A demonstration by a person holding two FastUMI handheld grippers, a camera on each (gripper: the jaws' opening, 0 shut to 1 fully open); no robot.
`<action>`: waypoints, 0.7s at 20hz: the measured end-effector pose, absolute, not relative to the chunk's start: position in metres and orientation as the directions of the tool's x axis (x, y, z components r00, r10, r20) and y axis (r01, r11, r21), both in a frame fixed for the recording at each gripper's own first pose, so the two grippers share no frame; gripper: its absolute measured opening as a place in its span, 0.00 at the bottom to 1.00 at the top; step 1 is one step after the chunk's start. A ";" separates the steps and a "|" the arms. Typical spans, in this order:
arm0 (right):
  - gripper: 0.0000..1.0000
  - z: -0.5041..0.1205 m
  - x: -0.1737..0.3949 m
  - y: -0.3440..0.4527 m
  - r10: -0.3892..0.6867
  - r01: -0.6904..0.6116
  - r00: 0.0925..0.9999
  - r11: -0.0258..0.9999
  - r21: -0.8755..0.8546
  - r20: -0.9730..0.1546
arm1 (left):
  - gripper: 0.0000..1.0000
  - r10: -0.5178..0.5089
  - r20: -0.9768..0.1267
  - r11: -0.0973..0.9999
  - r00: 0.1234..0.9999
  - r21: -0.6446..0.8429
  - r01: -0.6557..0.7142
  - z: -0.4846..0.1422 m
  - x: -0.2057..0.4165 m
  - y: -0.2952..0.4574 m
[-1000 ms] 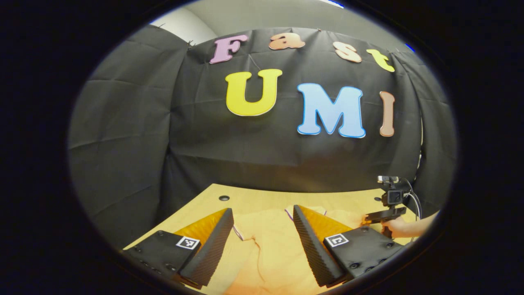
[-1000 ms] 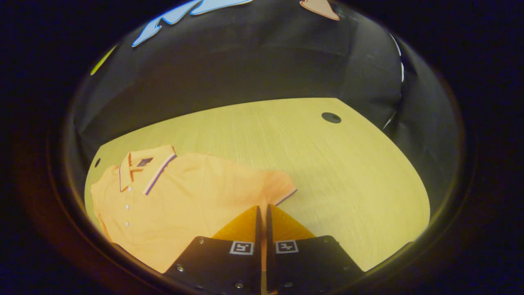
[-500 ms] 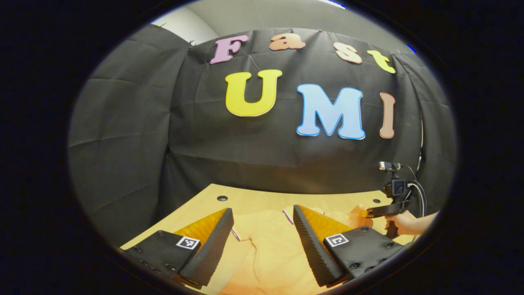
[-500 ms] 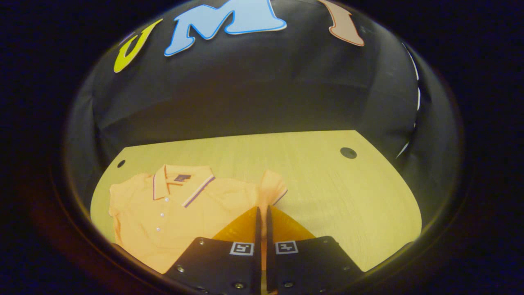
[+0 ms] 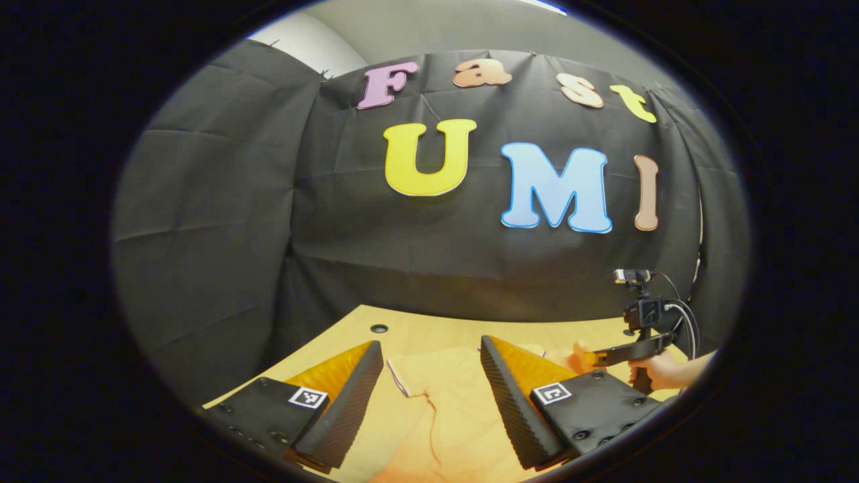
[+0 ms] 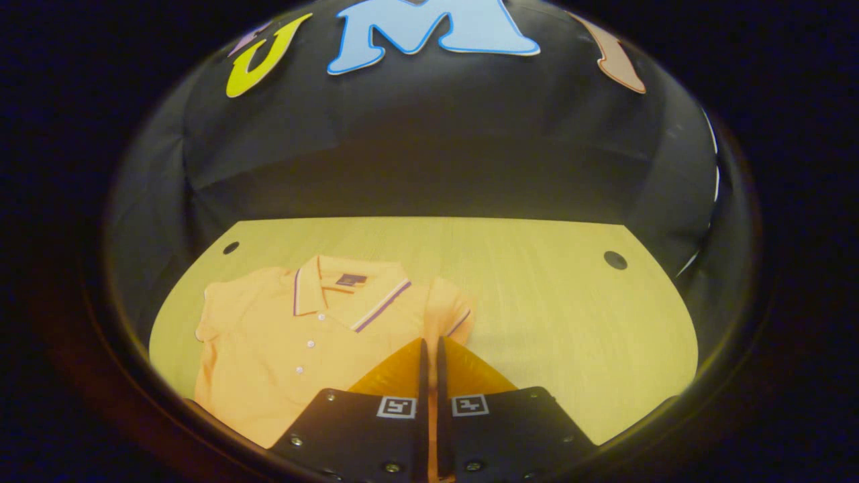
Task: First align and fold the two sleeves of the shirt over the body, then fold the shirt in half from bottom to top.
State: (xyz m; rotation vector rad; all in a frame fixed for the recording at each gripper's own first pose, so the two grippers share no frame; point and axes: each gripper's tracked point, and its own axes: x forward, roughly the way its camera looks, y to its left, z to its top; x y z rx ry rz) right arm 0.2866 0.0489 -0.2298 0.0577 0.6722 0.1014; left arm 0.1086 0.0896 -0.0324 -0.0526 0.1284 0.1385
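Shirt (image 6: 288,349) flat on table (image 6: 550,315) | right hand-held gripper (image 6: 430,349) pinching its sleeve (image 6: 448,314) | left hand-held gripper (image 5: 429,376) agape above

Wall: creased black cloth (image 5: 221,201) hung round the booth on three sides
Above the cloth: pale grey room wall (image 5: 429,27)
Table: light wood top (image 6: 537,288), rounded far corners, a dark round hole (image 6: 614,259) near each
Light: dim, warm
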 end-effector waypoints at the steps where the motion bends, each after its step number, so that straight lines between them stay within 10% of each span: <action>1: 0.05 -0.231 0.286 0.053 0.112 -0.083 0.774 0.994 0.076 -0.623 | 0.96 0.135 -0.135 0.989 0.982 -0.045 -0.142 -0.035 0.111 0.092; 10: 0.10 -0.240 0.279 0.070 0.092 -0.062 0.738 0.996 0.068 -0.669 | 0.96 0.081 -0.145 0.995 0.986 -0.046 -0.089 -0.044 0.143 0.118; 14: 0.34 -0.222 0.272 0.070 0.070 -0.036 0.754 0.997 0.065 -0.653 | 0.96 0.017 -0.156 0.998 0.988 -0.051 -0.026 -0.056 0.161 0.122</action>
